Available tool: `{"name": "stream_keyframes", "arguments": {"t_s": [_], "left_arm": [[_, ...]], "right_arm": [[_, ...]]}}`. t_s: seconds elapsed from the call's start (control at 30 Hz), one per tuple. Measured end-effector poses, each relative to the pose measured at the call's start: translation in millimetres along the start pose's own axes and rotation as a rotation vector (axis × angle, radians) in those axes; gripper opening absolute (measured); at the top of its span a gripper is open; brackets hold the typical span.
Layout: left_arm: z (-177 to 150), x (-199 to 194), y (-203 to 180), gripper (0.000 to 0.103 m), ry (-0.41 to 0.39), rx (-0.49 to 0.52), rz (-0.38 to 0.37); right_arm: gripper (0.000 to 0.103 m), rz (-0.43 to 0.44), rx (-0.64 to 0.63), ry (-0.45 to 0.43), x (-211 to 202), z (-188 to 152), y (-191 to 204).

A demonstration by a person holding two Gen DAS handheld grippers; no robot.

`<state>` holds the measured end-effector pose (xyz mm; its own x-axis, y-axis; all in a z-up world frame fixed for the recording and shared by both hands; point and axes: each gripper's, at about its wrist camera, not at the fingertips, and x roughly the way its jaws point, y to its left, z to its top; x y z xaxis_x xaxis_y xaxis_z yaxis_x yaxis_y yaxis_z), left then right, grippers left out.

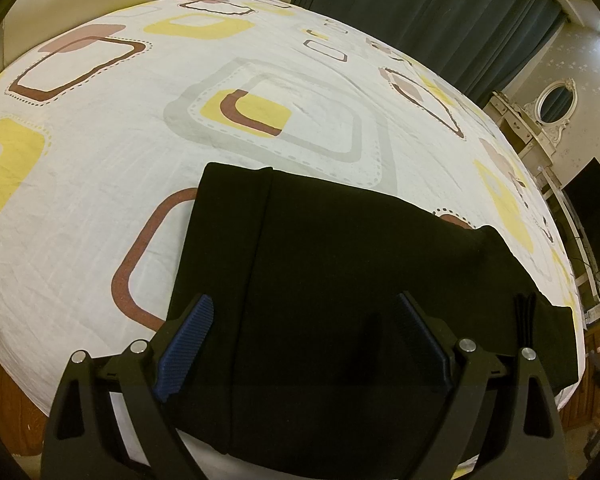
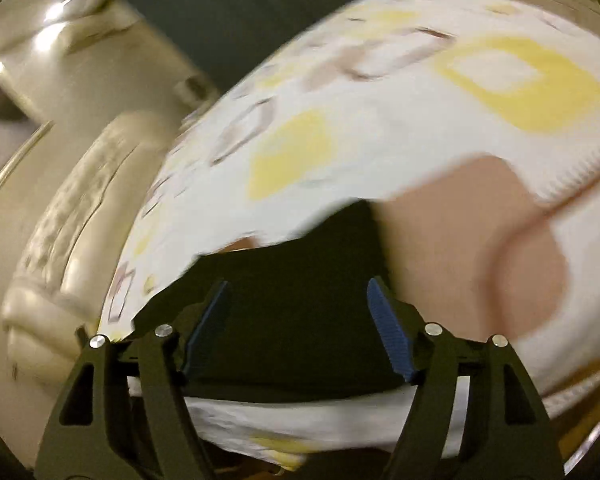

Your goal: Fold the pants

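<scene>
Pants (image 1: 332,280) are lying folded into a compact black block on the bed (image 1: 100,152), close to its near edge, with a lengthwise crease line running down the cloth and a stacked edge of layers showing at the right side. In the left wrist view the left hand-held gripper (image 1: 306,340) is hovering over the near part of the block with its jaws standing wide apart; the blue pads (image 1: 188,344) are flanking the cloth but not pinching it, so nothing is being held there.

In the right wrist view the picture is heavily smeared, which suggests that hand is sweeping fast. The right hand-held gripper (image 2: 298,320) is also showing its jaws spread, with the dark cloth (image 2: 292,280) below and between them but not clamped.

Judging by how things lie, the folding itself is looking nearly finished: the legs are already doubled over and both grippers are standing free of the fabric. The step in hand is probably the release after a fold. What comes next is either one more fold to halve the block or a light smoothing. A further fold would call for both grippers to close on the same end through all the layers, so the stack is not sliding apart while being carried over.
</scene>
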<state>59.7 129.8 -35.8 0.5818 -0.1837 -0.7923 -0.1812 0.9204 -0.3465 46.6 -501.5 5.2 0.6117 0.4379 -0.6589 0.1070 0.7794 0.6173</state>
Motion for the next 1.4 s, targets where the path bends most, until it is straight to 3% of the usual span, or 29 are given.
{"name": "stream_keyframes", "arguments": {"t_s": [0.07, 0.17, 0.23, 0.27, 0.4, 0.53, 0.67, 0.7, 0.77, 0.93, 1.1, 1.13, 1.2, 1.33, 1.4], "left_arm": [[-0.1, 0.7, 0.3, 0.090, 0.000, 0.001, 0.003], [-0.4, 1.4, 0.7, 0.090, 0.000, 0.002, 0.008], [-1.0, 1.6, 0.7, 0.090, -0.001, 0.004, 0.012], [-1.3, 1.7, 0.6, 0.090, -0.001, 0.004, 0.014], [-1.7, 1.8, -0.4, 0.090, -0.001, 0.005, 0.016], [-1.9, 1.8, -0.3, 0.090, -0.001, 0.004, 0.016], [-1.7, 1.8, -0.4, 0.090, -0.001, 0.005, 0.016], [-1.6, 1.9, -0.5, 0.090, -0.001, 0.005, 0.016], [-1.7, 2.0, -0.5, 0.090, 0.000, 0.005, 0.016], [-1.7, 2.1, -1.1, 0.090, -0.001, 0.007, 0.018], [-2.2, 2.0, -1.1, 0.090, -0.001, 0.007, 0.020], [-2.2, 2.0, -1.1, 0.090, -0.001, 0.008, 0.020], [-2.6, 2.2, -1.4, 0.090, -0.001, 0.010, 0.023], [-2.6, 2.3, -1.9, 0.090, -0.001, 0.012, 0.026], [-2.7, 2.2, -1.8, 0.090, -0.001, 0.010, 0.025]], "right_arm": [[0.071, 0.053, 0.124, 0.037, 4.4, -8.3, -40.1], [0.070, 0.176, 0.237, 0.115, 21.9, -26.2, -70.1], [0.056, 0.185, 0.233, 0.158, 33.4, -34.7, -73.8], [0.036, 0.168, 0.222, 0.169, 37.6, -37.1, -74.3], [0.025, 0.139, 0.218, 0.187, 48.9, -46.9, -82.3], [0.026, 0.139, 0.208, 0.186, 46.7, -46.4, -85.0], [0.036, 0.195, 0.227, 0.194, 35.8, -35.1, -87.6], [0.048, 0.199, 0.225, 0.179, 31.6, -29.1, -86.8], [0.058, 0.232, 0.229, 0.148, 28.1, -17.0, -85.0], [0.058, 0.214, 0.233, 0.132, 54.5, 20.2, -78.7], [0.056, 0.219, 0.264, 0.185, 99.9, 44.4, -73.8], [0.052, 0.219, 0.275, 0.193, 105.2, 46.0, -76.4], [0.028, 0.184, 0.268, 0.208, 113.2, 44.3, -78.6], [0.024, 0.131, 0.261, 0.212, 117.5, 41.1, -82.1], [0.029, 0.121, 0.251, 0.207, 115.5, 41.0, -78.6]]}}
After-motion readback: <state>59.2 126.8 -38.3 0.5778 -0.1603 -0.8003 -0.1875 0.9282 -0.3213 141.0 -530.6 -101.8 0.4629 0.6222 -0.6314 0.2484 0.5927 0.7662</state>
